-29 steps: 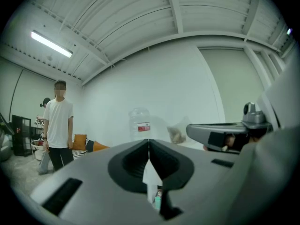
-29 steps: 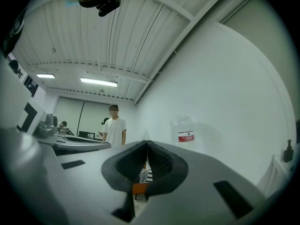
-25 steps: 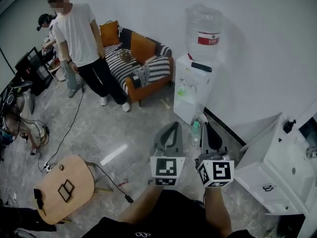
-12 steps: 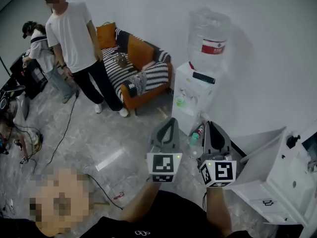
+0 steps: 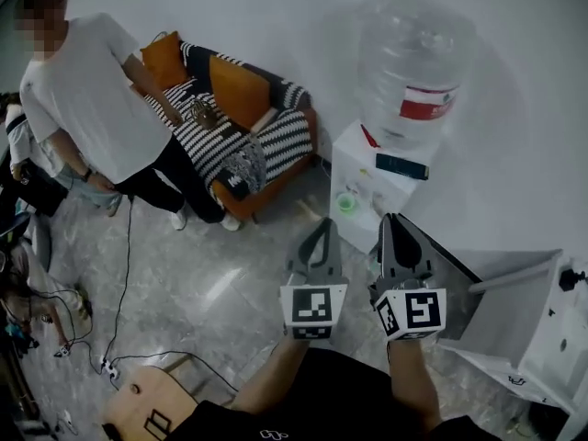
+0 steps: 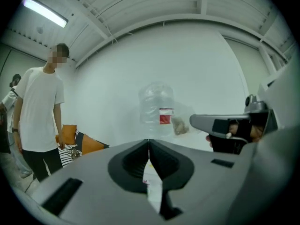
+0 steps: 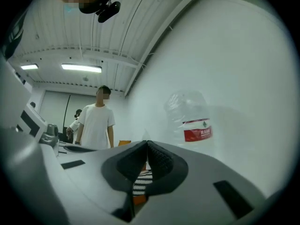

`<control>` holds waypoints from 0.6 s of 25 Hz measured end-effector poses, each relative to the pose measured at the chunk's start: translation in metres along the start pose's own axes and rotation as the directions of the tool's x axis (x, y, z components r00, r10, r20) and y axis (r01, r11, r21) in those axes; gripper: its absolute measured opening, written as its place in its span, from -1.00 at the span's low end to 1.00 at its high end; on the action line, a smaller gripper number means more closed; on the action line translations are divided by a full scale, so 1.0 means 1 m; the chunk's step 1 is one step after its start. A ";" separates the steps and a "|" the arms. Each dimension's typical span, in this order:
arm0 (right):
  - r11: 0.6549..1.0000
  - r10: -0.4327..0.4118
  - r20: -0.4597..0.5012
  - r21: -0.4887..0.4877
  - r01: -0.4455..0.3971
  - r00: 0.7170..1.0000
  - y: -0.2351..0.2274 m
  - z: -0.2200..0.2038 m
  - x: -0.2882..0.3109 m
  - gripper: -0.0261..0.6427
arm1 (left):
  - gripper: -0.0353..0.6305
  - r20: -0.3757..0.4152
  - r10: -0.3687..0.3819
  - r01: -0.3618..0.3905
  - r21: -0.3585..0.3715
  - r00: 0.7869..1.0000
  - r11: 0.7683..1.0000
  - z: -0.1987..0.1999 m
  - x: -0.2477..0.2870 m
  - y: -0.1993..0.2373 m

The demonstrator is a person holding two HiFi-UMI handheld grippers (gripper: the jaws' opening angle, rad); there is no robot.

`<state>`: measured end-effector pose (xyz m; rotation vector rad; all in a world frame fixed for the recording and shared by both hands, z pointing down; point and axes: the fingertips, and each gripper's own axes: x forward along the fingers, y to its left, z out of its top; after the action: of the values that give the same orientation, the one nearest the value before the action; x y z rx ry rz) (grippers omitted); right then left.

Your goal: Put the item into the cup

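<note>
Near the water dispenser [image 5: 369,180], left gripper [image 5: 321,228] and right gripper [image 5: 387,220] hold jaws pressed together, empty.

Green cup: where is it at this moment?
Head view, right of centre: the green cup sits on the white water dispenser's ledge, below the big bottle.

In the lower centre of the head view, the left tool [image 5: 321,232] and the right tool [image 5: 387,223] are held side by side, close together, both pointing up-frame. Each has its jaws pressed tip to tip with nothing between them. The left forearm [image 5: 274,379] and right forearm [image 5: 410,384] rise from the bottom edge.
</note>
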<state>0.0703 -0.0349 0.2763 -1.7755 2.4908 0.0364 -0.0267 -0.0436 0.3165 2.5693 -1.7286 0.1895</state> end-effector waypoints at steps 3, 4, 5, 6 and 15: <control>1.000 0.010 -0.006 -0.003 -0.010 1.000 0.005 -0.003 0.052 -0.89 | -0.86 -0.013 -0.028 0.028 0.003 1.000 1.000 -0.001 0.038 0.025; 1.000 0.009 -0.007 -0.005 -0.009 1.000 0.004 -0.004 0.065 -0.89 | -0.86 -0.015 -0.031 0.031 0.008 0.999 0.999 0.000 0.047 0.033; 1.000 0.006 -0.006 -0.008 -0.006 1.000 0.003 -0.005 0.076 -0.89 | -0.86 -0.018 -0.031 0.032 0.011 0.999 0.999 0.002 0.055 0.041; 1.000 0.001 -0.005 -0.010 -0.001 1.000 0.001 -0.004 0.086 -0.89 | -0.86 -0.018 -0.031 0.031 0.012 0.999 0.999 0.004 0.063 0.048; 0.999 -0.046 -0.011 -0.003 0.046 0.999 -0.022 -0.007 0.131 -0.89 | -0.86 0.004 -0.034 0.034 -0.002 0.999 0.999 0.019 0.102 0.073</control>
<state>0.0484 -0.1662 0.2730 -1.8385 2.4568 0.0272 -0.0552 -0.1671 0.3079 2.5979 -1.6838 0.1817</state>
